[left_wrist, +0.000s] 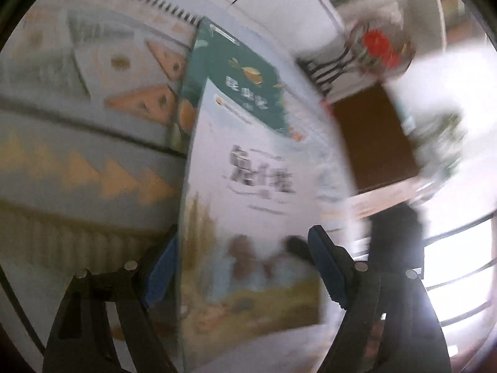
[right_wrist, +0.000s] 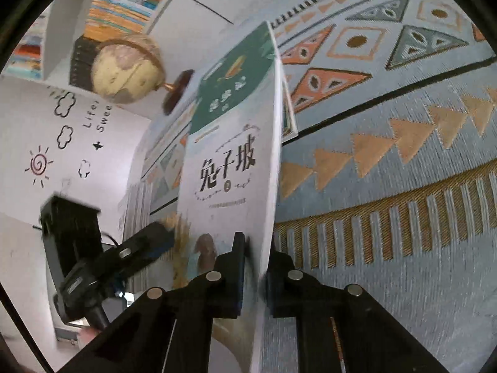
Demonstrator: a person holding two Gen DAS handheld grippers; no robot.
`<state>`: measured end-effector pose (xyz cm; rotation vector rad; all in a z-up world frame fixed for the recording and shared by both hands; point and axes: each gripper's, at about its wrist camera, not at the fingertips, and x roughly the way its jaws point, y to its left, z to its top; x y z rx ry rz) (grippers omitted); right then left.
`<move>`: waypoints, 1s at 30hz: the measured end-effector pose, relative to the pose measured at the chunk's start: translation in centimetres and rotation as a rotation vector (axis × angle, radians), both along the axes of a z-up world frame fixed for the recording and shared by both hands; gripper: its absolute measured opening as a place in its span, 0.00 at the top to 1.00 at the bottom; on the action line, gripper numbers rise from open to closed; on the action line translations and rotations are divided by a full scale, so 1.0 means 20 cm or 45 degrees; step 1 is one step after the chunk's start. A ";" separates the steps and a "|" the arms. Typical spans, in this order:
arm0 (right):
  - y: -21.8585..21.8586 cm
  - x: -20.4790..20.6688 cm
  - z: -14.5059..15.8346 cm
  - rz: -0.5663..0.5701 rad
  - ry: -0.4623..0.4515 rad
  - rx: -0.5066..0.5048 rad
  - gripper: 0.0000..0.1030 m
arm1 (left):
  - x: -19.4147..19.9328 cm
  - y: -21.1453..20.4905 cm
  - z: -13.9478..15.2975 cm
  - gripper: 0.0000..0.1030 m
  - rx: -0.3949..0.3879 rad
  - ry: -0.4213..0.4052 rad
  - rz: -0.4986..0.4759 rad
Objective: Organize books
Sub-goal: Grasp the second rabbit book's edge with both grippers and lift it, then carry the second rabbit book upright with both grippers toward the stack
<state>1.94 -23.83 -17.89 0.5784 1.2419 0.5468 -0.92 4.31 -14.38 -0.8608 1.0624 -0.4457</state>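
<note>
R gripper is clamping the near edge of the white book, jaws narrow w/ one finger pressing the front cover and the other behind it; the book is standing on edge, running straight out ahead of the claw, w/ the green book sitting further out along the same line, partly overlapped by the white one. L gripper is sitting wide around the same white book: its left pad is lying against the book's spine edge, the right pad looks apart from the cover, tho blur makes contact hard to judge. Green book is showing beyond the white one here too. Patterned rug is spreading to the right of the R claw. Up-left of it a globe is standing by a bookshelf; L gripper is showing in at lower left.
</note>
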 end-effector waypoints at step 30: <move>0.45 -0.09 0.54 0.172 -0.413 -0.273 0.90 | -0.11 0.14 0.50 0.81 0.561 -0.046 0.075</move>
